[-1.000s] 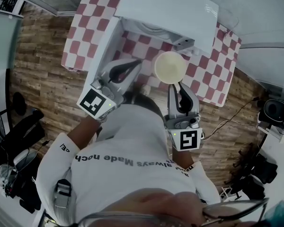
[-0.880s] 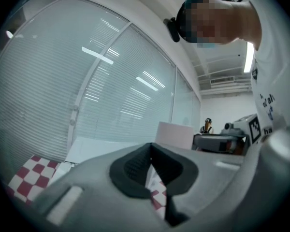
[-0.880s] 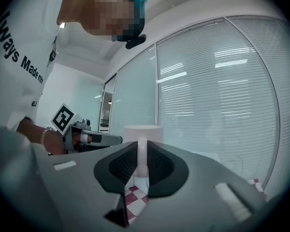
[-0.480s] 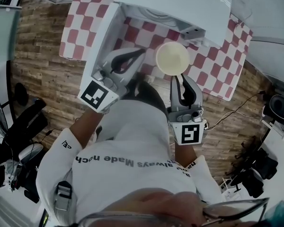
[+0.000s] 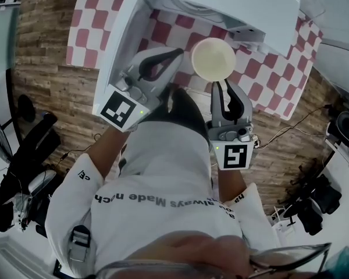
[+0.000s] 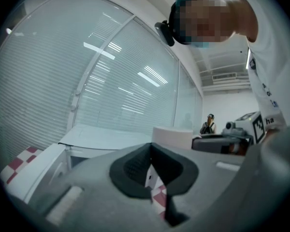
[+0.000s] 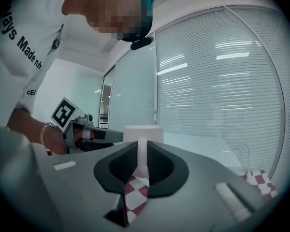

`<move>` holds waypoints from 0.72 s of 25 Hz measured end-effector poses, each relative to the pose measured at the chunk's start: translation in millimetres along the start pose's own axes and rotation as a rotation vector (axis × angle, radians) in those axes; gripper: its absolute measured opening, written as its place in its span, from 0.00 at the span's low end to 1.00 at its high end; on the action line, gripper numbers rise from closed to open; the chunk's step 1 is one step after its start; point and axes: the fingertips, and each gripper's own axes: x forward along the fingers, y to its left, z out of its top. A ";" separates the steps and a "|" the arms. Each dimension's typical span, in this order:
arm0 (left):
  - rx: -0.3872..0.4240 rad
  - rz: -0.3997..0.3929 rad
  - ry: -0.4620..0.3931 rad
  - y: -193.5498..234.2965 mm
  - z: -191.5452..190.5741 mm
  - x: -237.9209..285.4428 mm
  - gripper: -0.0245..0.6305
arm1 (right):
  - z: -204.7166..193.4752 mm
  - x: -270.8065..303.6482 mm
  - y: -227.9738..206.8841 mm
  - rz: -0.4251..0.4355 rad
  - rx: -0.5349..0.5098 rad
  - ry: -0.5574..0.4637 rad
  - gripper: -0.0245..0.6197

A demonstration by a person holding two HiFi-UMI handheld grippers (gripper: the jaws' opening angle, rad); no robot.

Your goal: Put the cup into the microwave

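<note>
A cream cup (image 5: 213, 58) hangs above the red-and-white checked tablecloth (image 5: 262, 74), in front of the white microwave (image 5: 221, 4). The microwave's door (image 5: 117, 42) stands open to the left. My right gripper (image 5: 221, 87) is shut on the cup's handle; in the right gripper view the white handle (image 7: 142, 159) stands clamped between the jaws, with the cup body (image 7: 143, 133) above it. My left gripper (image 5: 175, 54) is shut with nothing in it, just left of the cup and beside the door. The left gripper view shows the cup (image 6: 171, 135) and the microwave (image 6: 94, 138).
The table stands on a wooden plank floor (image 5: 41, 51). Cables (image 5: 291, 127) trail across the floor at the right, and dark gear (image 5: 23, 156) lies at the left. Blinds (image 7: 222, 81) cover the glass wall behind the table.
Both grippers and the cup have moved a little further forward, toward the microwave's open front. The right gripper's hold on the handle is unchanged.
</note>
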 end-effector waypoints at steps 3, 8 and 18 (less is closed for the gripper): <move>0.006 0.005 0.007 9.5 -10.0 6.5 0.04 | -12.8 11.2 -3.0 0.002 0.005 0.004 0.10; 0.016 0.027 0.019 25.2 -26.1 16.4 0.04 | -34.7 28.5 -8.7 0.004 0.014 0.011 0.10; 0.007 0.074 0.042 56.4 -63.1 36.0 0.04 | -86.0 61.0 -21.6 -0.012 0.014 0.046 0.10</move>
